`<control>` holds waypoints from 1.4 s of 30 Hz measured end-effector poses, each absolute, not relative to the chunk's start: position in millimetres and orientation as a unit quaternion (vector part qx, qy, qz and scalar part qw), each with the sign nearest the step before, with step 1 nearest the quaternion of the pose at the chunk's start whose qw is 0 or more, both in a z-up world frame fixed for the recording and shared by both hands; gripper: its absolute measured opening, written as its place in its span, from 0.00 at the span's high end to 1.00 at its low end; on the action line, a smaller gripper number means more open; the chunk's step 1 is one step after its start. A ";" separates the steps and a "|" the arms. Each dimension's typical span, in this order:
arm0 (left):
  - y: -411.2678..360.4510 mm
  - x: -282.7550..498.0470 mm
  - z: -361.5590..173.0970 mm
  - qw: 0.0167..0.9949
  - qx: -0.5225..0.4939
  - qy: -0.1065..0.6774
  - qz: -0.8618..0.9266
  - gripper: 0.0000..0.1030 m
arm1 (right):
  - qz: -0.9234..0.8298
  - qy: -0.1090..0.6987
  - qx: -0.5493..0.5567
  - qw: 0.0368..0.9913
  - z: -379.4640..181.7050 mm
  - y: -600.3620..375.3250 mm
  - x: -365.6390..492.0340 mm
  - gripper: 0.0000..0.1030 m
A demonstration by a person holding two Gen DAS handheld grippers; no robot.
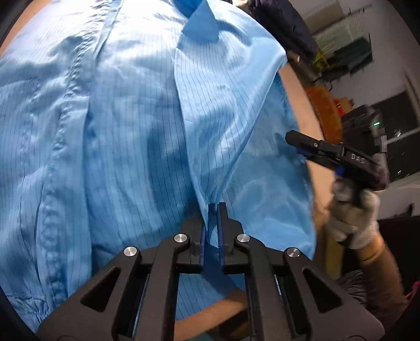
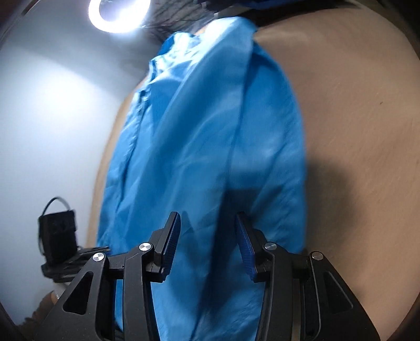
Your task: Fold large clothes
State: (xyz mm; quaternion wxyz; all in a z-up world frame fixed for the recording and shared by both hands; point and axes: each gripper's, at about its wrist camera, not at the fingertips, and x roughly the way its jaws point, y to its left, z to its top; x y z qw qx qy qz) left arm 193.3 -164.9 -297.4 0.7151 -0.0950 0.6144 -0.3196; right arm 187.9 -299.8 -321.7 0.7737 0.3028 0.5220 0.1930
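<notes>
While the light-blue pinstriped thin-fabric garment (image 1: 126, 126) is lying spread across the tan table top (image 1: 296, 99), the left gripper (image 1: 213, 209) is sitting clamped on a raised fold of it. Jaws are together with cloth pinched between the blue ribbed pads (image 1: 220, 230). My read: it's anchoring that edge so the panel doesn't slide while the other side gets set up.

The garment's collar (image 1: 202, 26) is pointing to the far end, and a puckered seam line (image 1: 71, 86) is running lengthwise. So it's laid front-up and still mostly unfolded.

The right gripper (image 2: 207, 223) is hovering over the same blue garment (image 2: 204, 136) near its table-side edge. Jaws are standing apart, nothing between the pads (image 2: 244, 244), no contact I can confirm. Looks like it's lining up for a second pinch so both points can lift together. That view is motion-blurred, so exact height above the cloth I can't tell.

In the left view the right gripper (image 1: 296, 140) is coming in from the side, carried by a grey knit-gloved hand (image 1: 354, 217).

Writing: raised letters "DAS" (image 1: 358, 158) are showing on the right tool's black body. Nothing readable on the garment. A small black box with a wire loop (image 2: 57, 230) is sitting off the table edge, with no legible label. A white ring light (image 2: 118, 13) is glaring at the top.
</notes>
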 end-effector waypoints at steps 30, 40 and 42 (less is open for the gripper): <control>-51.1 150.0 -236.4 0.815 -0.077 0.515 -0.254 0.38 | 0.169 0.507 0.304 0.789 -314.7 -344.0 117.2 0.49; 77.5 168.4 -307.2 0.761 -0.286 0.564 -0.142 0.33 | 0.229 0.512 0.335 0.757 -324.9 -316.0 120.6 0.60; 78.8 170.9 -307.8 0.752 -0.302 0.564 -0.161 0.33 | 0.231 0.513 0.336 0.755 -326.2 -311.9 121.0 0.62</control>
